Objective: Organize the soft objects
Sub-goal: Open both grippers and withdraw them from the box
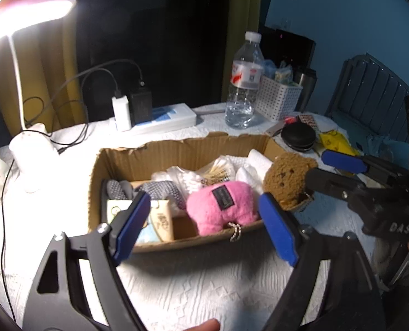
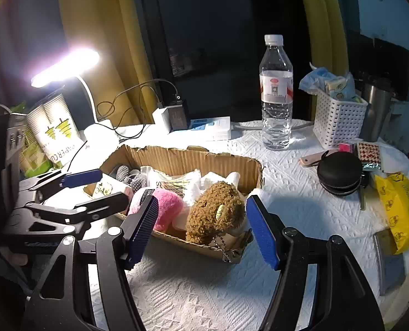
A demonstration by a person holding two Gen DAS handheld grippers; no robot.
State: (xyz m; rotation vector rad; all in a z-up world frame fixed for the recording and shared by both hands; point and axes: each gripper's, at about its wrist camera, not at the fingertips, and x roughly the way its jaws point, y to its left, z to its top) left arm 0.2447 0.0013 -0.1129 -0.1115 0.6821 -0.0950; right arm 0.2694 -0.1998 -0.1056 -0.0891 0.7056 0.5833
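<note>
Our left gripper and right gripper both hang spread wide, gripping nothing. The fluffy pink plush toy and curly brown plush bear sit inside the shallow cardboard box, seemingly gathered there for tidiness.

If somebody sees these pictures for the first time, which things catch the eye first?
A fluffy pink plush toy and a curly brown plush bear sit at the near edge of a torn cardboard box. A glaring white desk lamp shines at the left, behind it.
</note>
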